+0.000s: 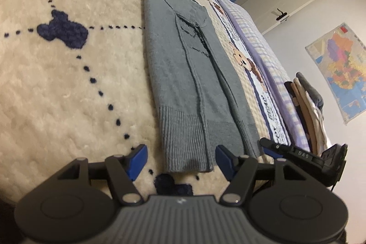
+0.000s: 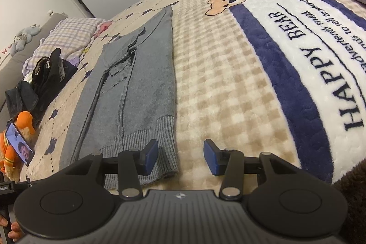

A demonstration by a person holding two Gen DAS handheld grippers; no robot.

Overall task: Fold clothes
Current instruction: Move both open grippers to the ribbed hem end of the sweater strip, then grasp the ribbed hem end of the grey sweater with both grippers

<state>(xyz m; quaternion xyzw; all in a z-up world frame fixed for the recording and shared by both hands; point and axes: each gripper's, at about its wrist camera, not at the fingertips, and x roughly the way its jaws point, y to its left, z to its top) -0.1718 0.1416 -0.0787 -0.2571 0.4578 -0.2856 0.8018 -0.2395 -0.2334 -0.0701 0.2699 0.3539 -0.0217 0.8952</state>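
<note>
Jaws open, grey sweater [image 1: 192,88] hem between them.

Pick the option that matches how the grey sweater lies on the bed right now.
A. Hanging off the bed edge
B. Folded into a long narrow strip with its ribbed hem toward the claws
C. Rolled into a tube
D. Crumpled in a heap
B: the grey sweater lies flat on the blanket as a long strip, ribbed hem nearest the open left claw.
</note>
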